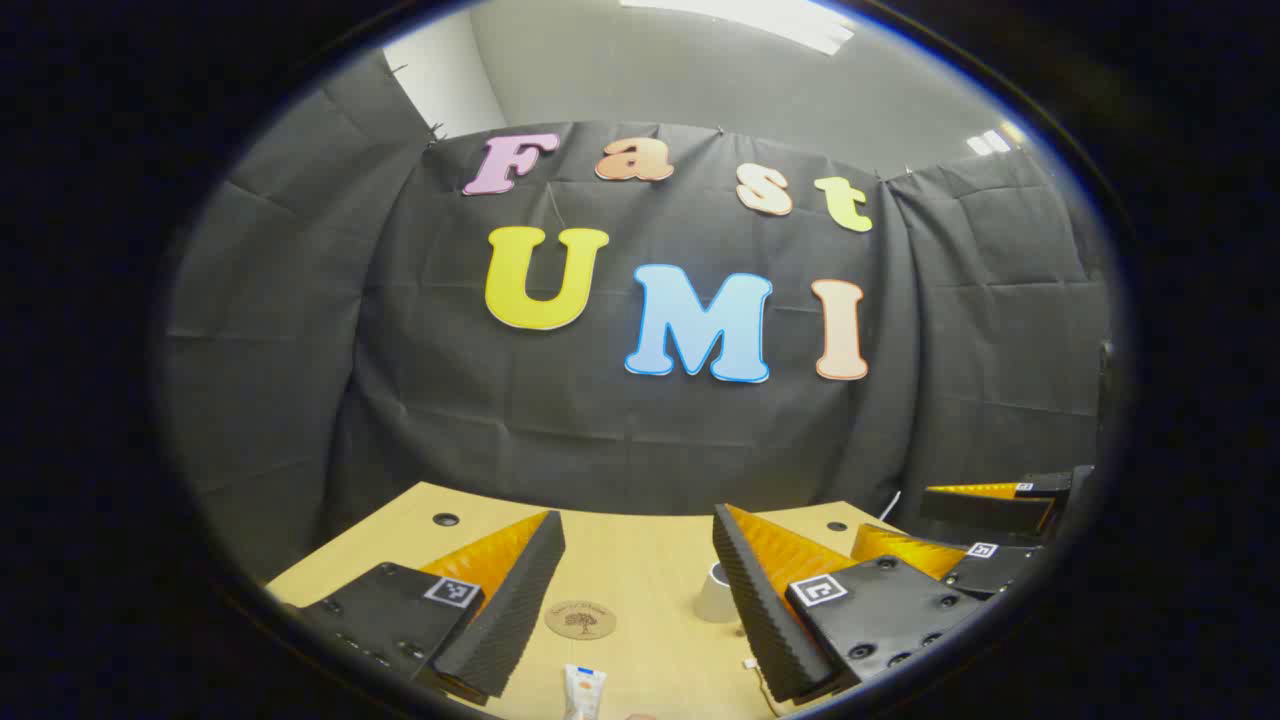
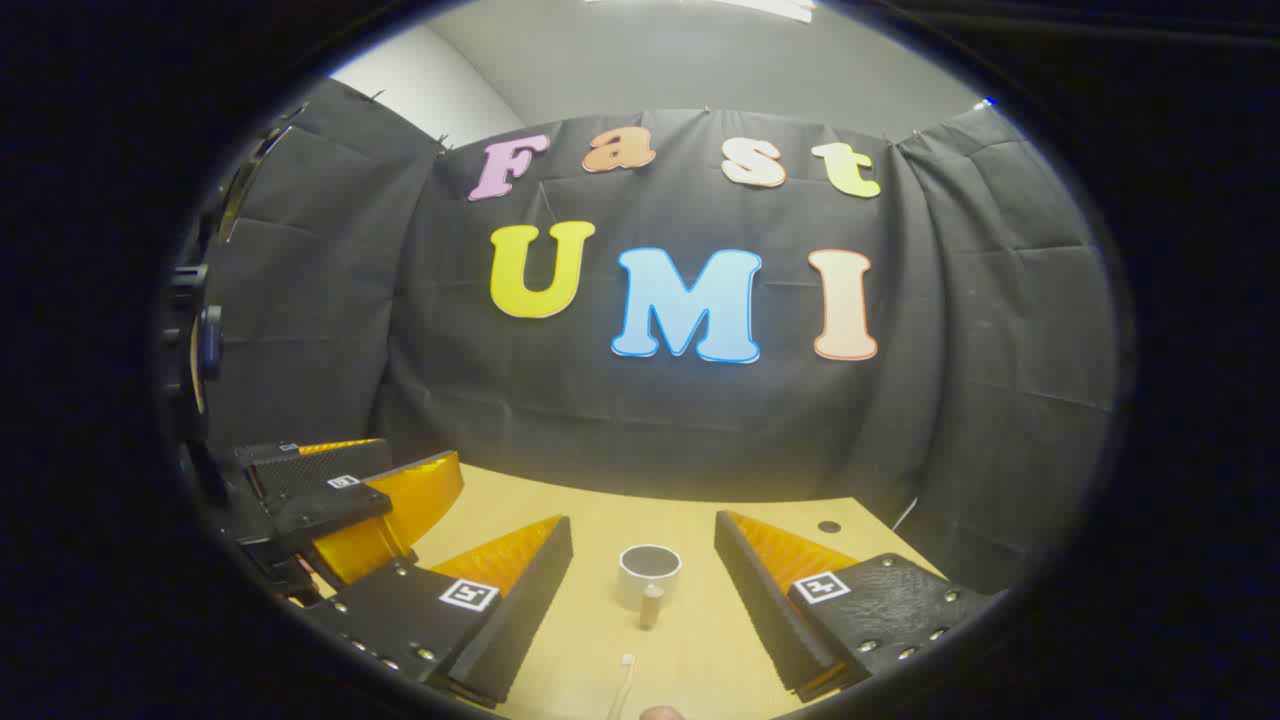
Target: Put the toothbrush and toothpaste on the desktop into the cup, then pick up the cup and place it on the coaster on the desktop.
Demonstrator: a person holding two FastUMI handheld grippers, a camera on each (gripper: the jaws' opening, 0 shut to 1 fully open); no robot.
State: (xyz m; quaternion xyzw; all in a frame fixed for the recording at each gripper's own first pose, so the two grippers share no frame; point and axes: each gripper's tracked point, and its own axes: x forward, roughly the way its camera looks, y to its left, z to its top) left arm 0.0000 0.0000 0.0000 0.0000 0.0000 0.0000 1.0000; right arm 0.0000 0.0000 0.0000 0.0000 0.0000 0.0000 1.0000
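Two grippers, both spread wide and empty: left gripper [image 1: 638, 600] over coaster [image 1: 580, 620] and toothpaste [image 1: 584, 692]; right gripper [image 2: 642, 590] facing cup [image 2: 649, 575], toothbrush [image 2: 622, 685] just beside it. My risk: cup tips if a finger clips its rim.

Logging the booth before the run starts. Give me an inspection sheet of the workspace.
Surface: light wooden desktop with round grommet holes.
Job's things: cup upright, nothing visible inside; coaster bare; toothpaste lying near the edge; toothbrush lying in front of the cup.
Clutter: nothing seen.
Grippers: left gripper open, holding nothing; right gripper open, holding nothing, cup ahead between its fingers.
Cables: a thin white one at the desktop's far edge.
Surroundings: black cloth wall, ceiling light.
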